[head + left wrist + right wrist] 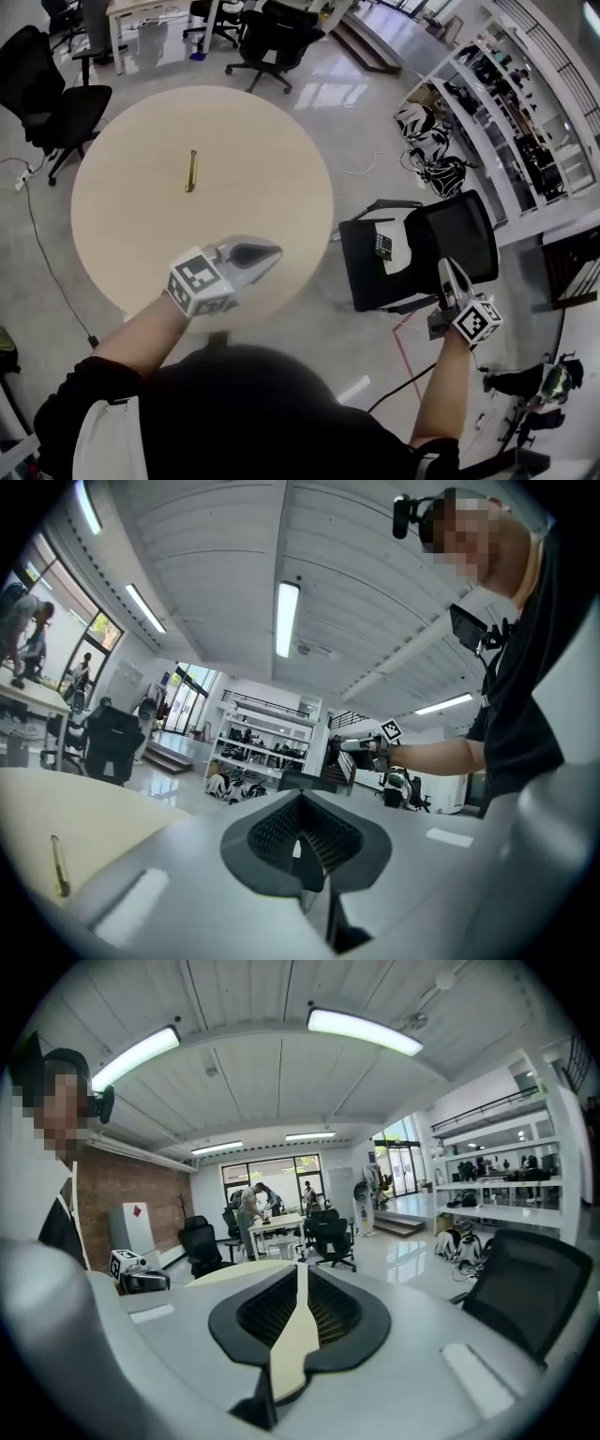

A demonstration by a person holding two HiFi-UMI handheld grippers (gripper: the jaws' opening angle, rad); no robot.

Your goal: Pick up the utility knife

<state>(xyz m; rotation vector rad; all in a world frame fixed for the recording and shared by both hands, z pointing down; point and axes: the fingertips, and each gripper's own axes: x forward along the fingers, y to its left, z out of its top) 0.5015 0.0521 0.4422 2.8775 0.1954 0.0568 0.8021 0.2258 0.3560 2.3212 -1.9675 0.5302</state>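
Note:
The utility knife (190, 171), slim and yellow, lies on the round beige table (131, 216), left of its middle; it also shows at the lower left of the left gripper view (59, 864). My left gripper (277, 251) hovers over the table's near right edge, well short of the knife, its jaws together and empty (300, 846). My right gripper (446, 264) is off the table, above a black chair, far right of the knife. Its jaws (298, 1321) stand a narrow slit apart with nothing between them.
A black office chair (441, 244) with a small keypad device and paper on its seat stands right of the table. More black chairs (56, 103) ring the far side. Shelving (506, 122) lines the right wall. Cables (403, 356) trail on the floor.

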